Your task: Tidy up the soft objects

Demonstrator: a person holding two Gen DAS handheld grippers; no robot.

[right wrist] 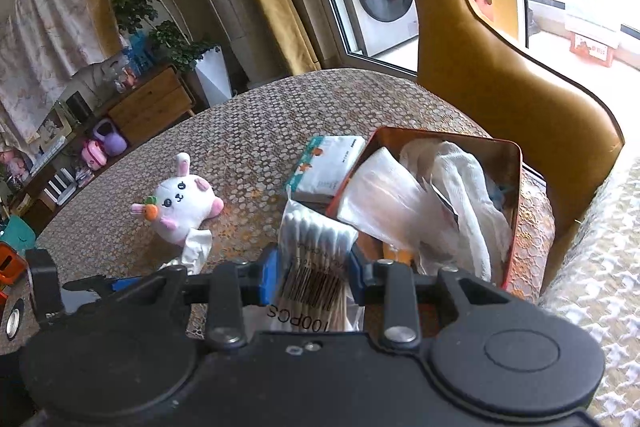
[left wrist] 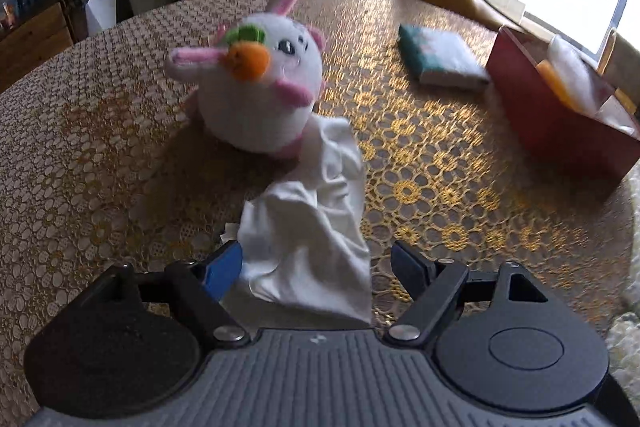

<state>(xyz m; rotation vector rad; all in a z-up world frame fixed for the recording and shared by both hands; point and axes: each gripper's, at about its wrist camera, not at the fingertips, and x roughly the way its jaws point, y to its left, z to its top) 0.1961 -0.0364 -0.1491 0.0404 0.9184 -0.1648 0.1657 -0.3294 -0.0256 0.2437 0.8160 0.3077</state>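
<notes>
White cloth lies limp between my left gripper jaws, spread wide; plush rabbit touching at 11 o'clock. Closing now may snag tablecloth lace. Right gripper pinches cotton swab pack; red tin at 1 o'clock overfull, contents may spill.

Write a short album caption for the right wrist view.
Right tool clamps a clear bag of cotton swabs beside the red tin box stuffed with white cloths.
</notes>
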